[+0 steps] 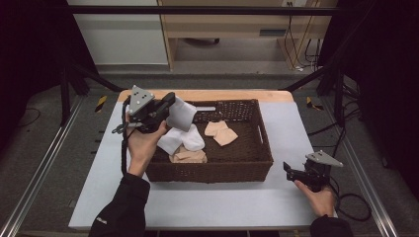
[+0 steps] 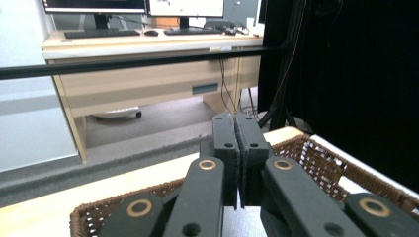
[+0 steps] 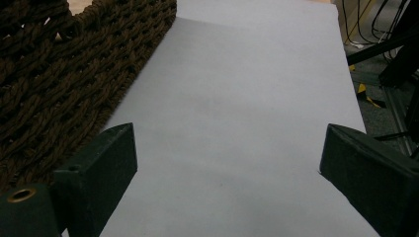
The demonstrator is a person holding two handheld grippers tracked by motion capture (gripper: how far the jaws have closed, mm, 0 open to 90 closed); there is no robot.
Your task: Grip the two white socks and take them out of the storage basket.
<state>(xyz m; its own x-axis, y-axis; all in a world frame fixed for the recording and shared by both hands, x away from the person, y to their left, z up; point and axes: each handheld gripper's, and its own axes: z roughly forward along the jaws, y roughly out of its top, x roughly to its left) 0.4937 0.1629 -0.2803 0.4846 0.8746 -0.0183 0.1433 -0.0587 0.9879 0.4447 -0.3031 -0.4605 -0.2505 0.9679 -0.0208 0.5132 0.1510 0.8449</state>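
**Over the basket's left end: left claw clamped on white cloth, right claw idle**

Over left end of dark brown woven wicker basket [image 1: 257,148], raised above rim: left claw [image 1: 170,106], jaws pressed together on white folded fabric piece [image 1: 182,114]. Hangs from jaw tips, tilted, above basket interior. Held by left hand [image 1: 143,145], dark sleeve entering from bottom. Grey three-cornered plate on top of claw, black cable trailing down along forearm.

From left gripper view: left claw [image 2: 239,148] jaws shut flat against each other, only a thin seam between; pinched cloth itself not visible there, hidden under jaw bodies. Basket rim [image 2: 316,153] curving beneath, pale wooden desk [image 2: 148,84] with monitors and keyboard beyond floor strip.

Inside basket: second white cloth piece [image 1: 183,140] crumpled at left-centre floor, just below hanging one; whether touching, cannot tell. Beige cloth piece [image 1: 221,132] near centre, apart from white. Another beige cloth piece [image 1: 188,156] against near wall, touching or overlapping white crumpled piece.

On light grey-white table [image 1: 222,202], right of basket's near corner: right claw [image 1: 289,170], held low by right hand [image 1: 318,197], pointing left toward basket, clear of it.

From right gripper view: right claw [image 3: 225,163] jaws spread wide, nothing between, bare table surface under gap. Basket's woven side wall [image 3: 64,84] at upper left, just beside left jaw, not touching.
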